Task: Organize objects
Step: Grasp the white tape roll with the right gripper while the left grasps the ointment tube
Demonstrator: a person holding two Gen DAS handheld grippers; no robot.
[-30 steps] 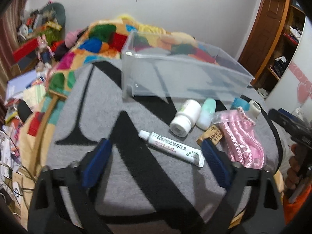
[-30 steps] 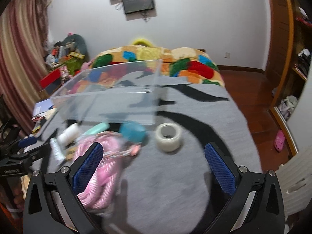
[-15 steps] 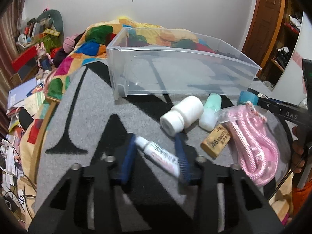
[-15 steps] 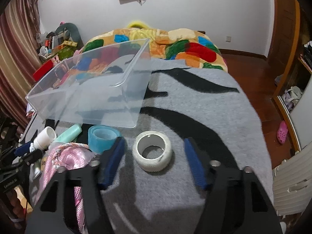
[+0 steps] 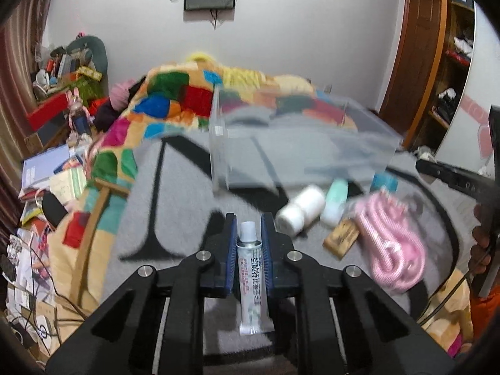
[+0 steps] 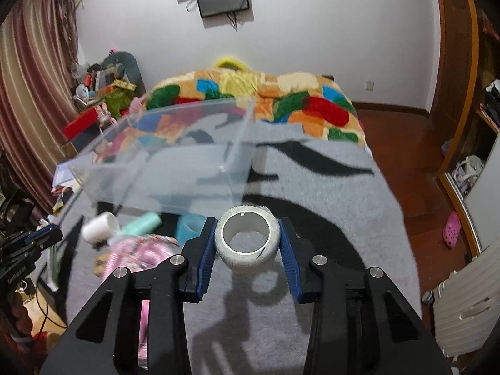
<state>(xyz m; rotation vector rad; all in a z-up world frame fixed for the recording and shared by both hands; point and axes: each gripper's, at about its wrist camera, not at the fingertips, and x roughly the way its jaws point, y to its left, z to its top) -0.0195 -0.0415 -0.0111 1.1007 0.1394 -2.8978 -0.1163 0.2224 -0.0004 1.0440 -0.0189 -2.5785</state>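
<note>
My left gripper [image 5: 248, 223] is shut on a white ointment tube [image 5: 251, 276] and holds it above the grey blanket, cap pointing forward. My right gripper [image 6: 247, 229] is shut on a white tape roll [image 6: 247, 240], lifted off the blanket. A clear plastic bin [image 5: 300, 143] stands ahead of both; it also shows in the right wrist view [image 6: 168, 162]. On the blanket lie a white bottle [image 5: 301, 209], a mint bottle [image 5: 334, 206], a blue tape roll [image 6: 190, 225], a tan packet [image 5: 341, 239] and a pink rope bag [image 5: 390, 243].
The grey blanket [image 6: 328, 187] covers the near half of a bed, with a colourful quilt [image 6: 265, 93] behind the bin. Clutter and books [image 5: 53, 168] lie at the left of the bed. Wooden floor and a pink slipper [image 6: 451, 229] are at the right.
Both grippers closed on their objects and lifted them: the left on the ointment tube, the right on the white tape roll. Both views have risen off the blanket.
</note>
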